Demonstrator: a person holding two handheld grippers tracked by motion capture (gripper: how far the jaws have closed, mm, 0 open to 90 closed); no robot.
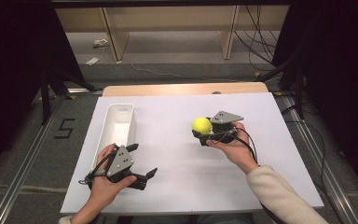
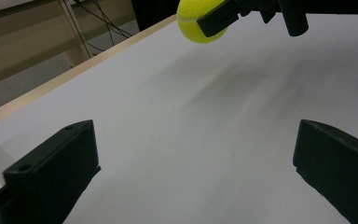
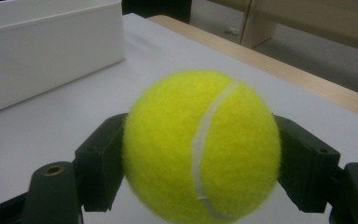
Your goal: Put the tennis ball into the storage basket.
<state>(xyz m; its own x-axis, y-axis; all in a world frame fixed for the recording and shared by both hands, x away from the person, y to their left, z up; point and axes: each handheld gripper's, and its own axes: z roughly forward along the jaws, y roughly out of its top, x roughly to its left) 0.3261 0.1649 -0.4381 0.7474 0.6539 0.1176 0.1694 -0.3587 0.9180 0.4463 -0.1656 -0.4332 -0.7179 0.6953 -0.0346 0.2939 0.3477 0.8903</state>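
Right gripper view: right gripper (image 3: 200, 154) clamps tennis ball (image 3: 201, 145); left gripper (image 1: 142, 170) wide open.

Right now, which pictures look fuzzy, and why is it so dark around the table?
In the right gripper view the tennis ball sits so close that its felt looks soft, and the white bin behind is hazy. In the left gripper view streaky grey smears cross the white table. In the high view light falls on the table while the room's sides stay black, and the right claw holds the ball.
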